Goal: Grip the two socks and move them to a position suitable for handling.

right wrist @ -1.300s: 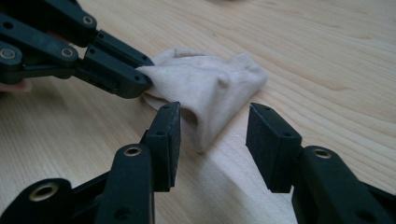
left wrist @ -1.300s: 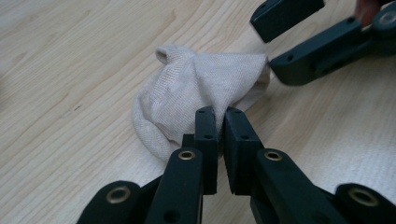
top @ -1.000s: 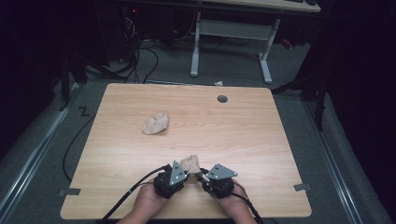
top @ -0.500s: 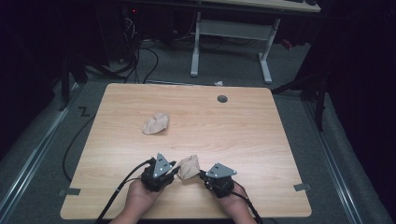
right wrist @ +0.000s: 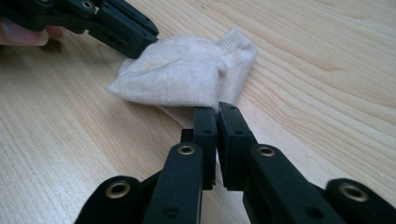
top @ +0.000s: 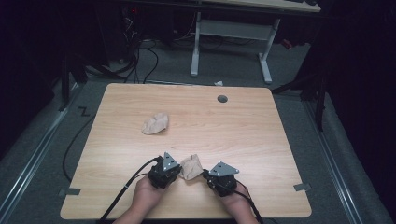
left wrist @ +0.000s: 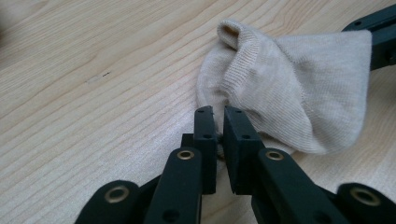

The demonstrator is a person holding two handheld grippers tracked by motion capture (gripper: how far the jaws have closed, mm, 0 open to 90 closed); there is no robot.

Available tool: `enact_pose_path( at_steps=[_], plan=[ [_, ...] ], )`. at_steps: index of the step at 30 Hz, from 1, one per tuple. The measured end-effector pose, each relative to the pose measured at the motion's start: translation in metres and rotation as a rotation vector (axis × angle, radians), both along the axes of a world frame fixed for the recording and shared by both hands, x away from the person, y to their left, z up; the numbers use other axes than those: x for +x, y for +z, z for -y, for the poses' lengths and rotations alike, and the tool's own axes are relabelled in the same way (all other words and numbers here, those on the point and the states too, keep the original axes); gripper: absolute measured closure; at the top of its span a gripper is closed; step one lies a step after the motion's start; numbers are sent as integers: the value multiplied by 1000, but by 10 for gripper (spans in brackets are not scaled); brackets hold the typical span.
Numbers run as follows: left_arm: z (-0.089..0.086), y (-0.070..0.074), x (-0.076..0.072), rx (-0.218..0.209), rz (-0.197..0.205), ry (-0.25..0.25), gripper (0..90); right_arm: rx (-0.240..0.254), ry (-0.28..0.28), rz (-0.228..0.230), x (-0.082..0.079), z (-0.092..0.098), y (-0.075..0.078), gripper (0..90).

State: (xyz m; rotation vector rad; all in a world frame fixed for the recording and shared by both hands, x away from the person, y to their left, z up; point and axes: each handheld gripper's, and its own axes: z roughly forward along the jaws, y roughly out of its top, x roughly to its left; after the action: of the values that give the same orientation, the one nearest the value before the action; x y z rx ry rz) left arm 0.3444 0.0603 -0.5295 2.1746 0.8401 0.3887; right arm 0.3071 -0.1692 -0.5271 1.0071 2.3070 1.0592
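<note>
A small beige sock (top: 190, 167) lies bunched near the table's front edge, between my two grippers. My left gripper (top: 180, 170) has its tips at the sock's left side. In the left gripper view its jaws (left wrist: 219, 112) have just been closing and stand almost together, with the edge of the sock (left wrist: 289, 93) pinched between them. My right gripper (top: 204, 173) is at the sock's right side. In the right gripper view it (right wrist: 217, 108) is shut on a corner of the sock (right wrist: 182, 70), which is raised slightly there. A second beige sock (top: 155, 123) lies crumpled farther back, left of centre.
The wooden table (top: 243, 140) has a round cable hole (top: 222, 99) at the back right. Tape marks (top: 70, 192) sit at its front corners. Black cables trail from the grippers over the front edge. A white desk frame (top: 231, 32) stands beyond on the carpet.
The left gripper drew back to the left half a second ago, then came in again to the sock's left edge. The right gripper stayed put at the sock.
</note>
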Motion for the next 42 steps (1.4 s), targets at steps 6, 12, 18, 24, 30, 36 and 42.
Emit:
enact_pose_path(
  at_steps=[6,12,18,24,30,36,42],
  plan=[
    [0,-1,-2,4,12,-1,847,20,-15,6,-1,5,4,815],
    [-3,-4,-2,-33,12,-5,846,101,-31,34,-7,13,22,733],
    [-8,-5,2,-75,-35,-5,842,114,38,10,-1,-22,21,578],
    [-8,-5,2,-78,-39,-4,837,-13,41,-76,12,-41,2,504],
    [-7,-5,1,-71,-30,-1,818,-56,22,-43,10,-41,1,768],
    [-7,-5,1,-71,-29,-1,818,23,-7,16,4,-26,13,824],
    [-7,-5,1,-70,-27,-2,816,64,-97,39,5,4,20,821]
  ],
)
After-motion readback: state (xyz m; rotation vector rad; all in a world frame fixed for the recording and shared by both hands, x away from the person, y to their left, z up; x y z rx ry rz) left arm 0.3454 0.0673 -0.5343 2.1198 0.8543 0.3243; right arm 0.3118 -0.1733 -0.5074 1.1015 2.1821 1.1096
